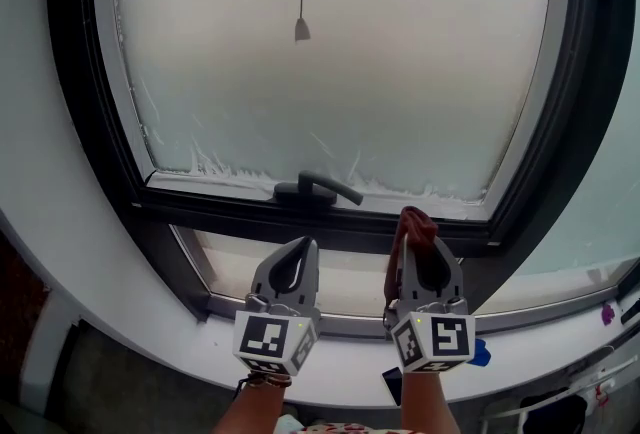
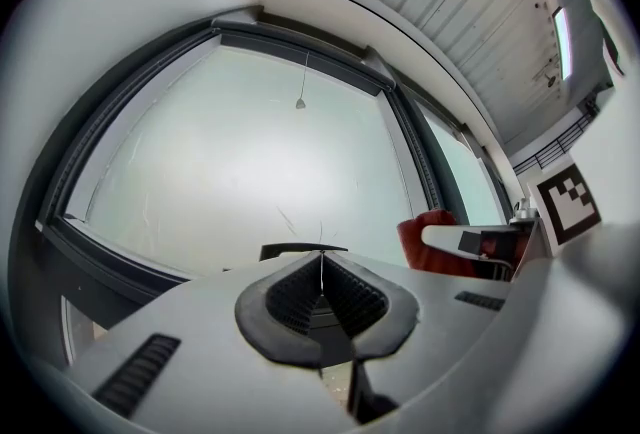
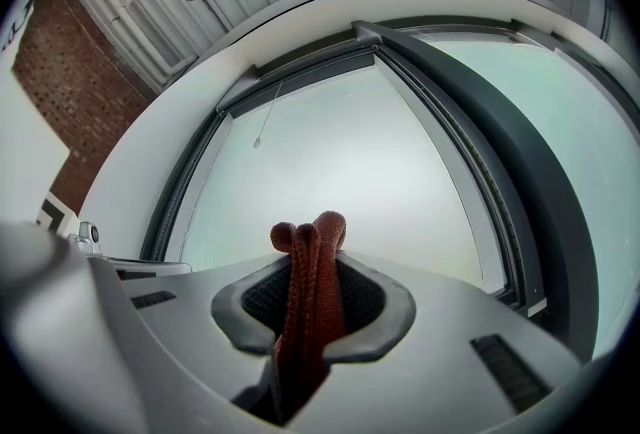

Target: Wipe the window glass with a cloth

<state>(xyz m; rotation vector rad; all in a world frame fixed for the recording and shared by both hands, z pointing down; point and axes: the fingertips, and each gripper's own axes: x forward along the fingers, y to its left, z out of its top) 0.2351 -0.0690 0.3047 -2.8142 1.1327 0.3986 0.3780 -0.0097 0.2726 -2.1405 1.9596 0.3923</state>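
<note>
The frosted window glass [image 1: 330, 52] fills the upper head view inside a dark frame [image 1: 300, 217], with a black handle [image 1: 318, 190] at its lower edge. My right gripper [image 1: 419, 234] is shut on a folded dark red cloth [image 1: 412, 227], whose folds poke out past the jaws [image 3: 308, 240]. It hovers just below the sash, right of the handle. My left gripper [image 1: 297, 257] is shut with nothing in it, held beside the right one below the handle [image 2: 300, 249]. The cloth [image 2: 432, 237] shows at the right in the left gripper view.
A thin pull cord with a small weight [image 1: 302, 29] hangs in front of the glass at the top middle. A white sill [image 1: 340, 377] runs under both grippers. A second pane [image 1: 610, 212] lies to the right. Small blue [image 1: 481, 354] and dark objects sit on the sill.
</note>
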